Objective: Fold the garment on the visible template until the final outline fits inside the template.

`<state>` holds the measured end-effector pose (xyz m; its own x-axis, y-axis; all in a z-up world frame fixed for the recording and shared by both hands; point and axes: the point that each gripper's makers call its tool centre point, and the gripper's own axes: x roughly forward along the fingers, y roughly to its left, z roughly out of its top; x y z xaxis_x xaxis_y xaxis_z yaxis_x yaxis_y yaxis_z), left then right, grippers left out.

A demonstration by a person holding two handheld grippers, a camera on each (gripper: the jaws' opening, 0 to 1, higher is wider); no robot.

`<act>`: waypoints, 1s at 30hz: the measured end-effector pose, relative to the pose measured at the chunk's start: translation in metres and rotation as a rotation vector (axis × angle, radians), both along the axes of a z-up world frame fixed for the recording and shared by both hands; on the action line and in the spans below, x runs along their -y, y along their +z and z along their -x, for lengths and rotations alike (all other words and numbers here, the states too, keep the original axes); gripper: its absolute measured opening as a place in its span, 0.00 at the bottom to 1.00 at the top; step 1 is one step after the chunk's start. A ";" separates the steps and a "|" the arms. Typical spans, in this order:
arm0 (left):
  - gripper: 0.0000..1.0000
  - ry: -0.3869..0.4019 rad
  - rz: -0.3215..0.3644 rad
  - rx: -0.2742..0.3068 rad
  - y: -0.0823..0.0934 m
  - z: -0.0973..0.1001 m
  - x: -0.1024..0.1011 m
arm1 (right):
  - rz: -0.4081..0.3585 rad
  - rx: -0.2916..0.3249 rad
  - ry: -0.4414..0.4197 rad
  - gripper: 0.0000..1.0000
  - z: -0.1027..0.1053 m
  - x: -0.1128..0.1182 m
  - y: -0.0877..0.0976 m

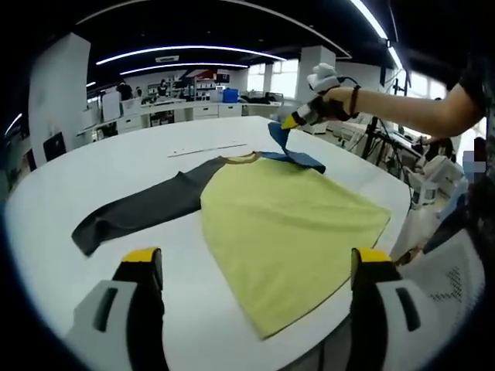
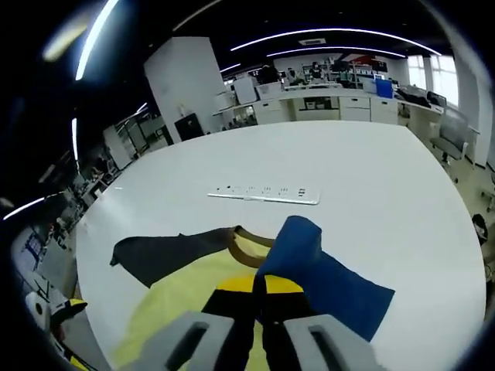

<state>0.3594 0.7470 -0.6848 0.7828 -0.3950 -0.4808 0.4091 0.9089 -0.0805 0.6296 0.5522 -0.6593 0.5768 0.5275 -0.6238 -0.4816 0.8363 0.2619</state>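
A yellow T-shirt [image 1: 286,224] lies flat on the white table [image 1: 93,170]. Its dark grey sleeve [image 1: 147,209] stretches out to the left. The blue sleeve [image 1: 290,154] is lifted off the table at the far side, pinched by my right gripper [image 1: 290,121], which a person's hand holds. In the right gripper view the right gripper [image 2: 261,287] is shut on the blue sleeve [image 2: 325,278], with the tan collar [image 2: 247,247], grey sleeve [image 2: 166,255] and yellow body [image 2: 186,301] beyond. My left gripper [image 1: 257,256] hovers open over the shirt's near hem, holding nothing.
A long white strip [image 2: 263,193] lies on the table beyond the collar and appears as the thin strip [image 1: 207,148] in the left gripper view. The table's rounded edge [image 1: 371,294] runs close to the shirt's right hem. Desks and shelves [image 1: 186,104] line the back.
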 end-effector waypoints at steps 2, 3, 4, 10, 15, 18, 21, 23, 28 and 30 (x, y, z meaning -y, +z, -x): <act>0.99 0.000 -0.002 -0.003 -0.001 0.000 0.000 | -0.011 -0.002 0.009 0.00 0.002 -0.007 0.000; 0.99 0.001 -0.003 -0.004 -0.001 0.000 -0.001 | -0.015 -0.001 0.016 0.00 0.003 -0.012 0.001; 0.99 0.001 -0.003 -0.005 -0.001 0.000 -0.001 | -0.018 -0.002 0.019 0.00 0.003 -0.015 0.001; 0.99 0.015 -0.003 -0.005 -0.002 0.000 -0.005 | -0.023 -0.004 0.048 0.00 0.003 -0.033 -0.001; 0.99 0.027 0.007 -0.009 -0.004 0.001 -0.006 | -0.021 0.002 0.069 0.00 0.005 -0.046 -0.002; 0.99 0.020 -0.001 -0.013 -0.004 0.001 -0.005 | -0.011 0.010 0.091 0.00 0.008 -0.054 -0.002; 0.99 0.020 -0.002 -0.013 -0.004 0.001 -0.006 | -0.021 0.012 0.116 0.00 0.012 -0.064 -0.001; 0.99 0.025 -0.001 -0.011 -0.003 0.001 -0.006 | -0.021 0.016 0.135 0.00 0.014 -0.069 -0.001; 0.99 0.031 -0.001 -0.017 -0.006 0.003 -0.008 | -0.006 0.023 0.212 0.00 0.027 -0.084 -0.007; 0.99 0.035 0.001 -0.019 -0.007 0.003 -0.009 | 0.003 0.021 0.235 0.00 0.032 -0.087 -0.010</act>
<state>0.3561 0.7559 -0.6914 0.7868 -0.3682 -0.4954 0.3756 0.9225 -0.0890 0.5972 0.6395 -0.6697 0.4509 0.6469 -0.6149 -0.6688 0.7011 0.2471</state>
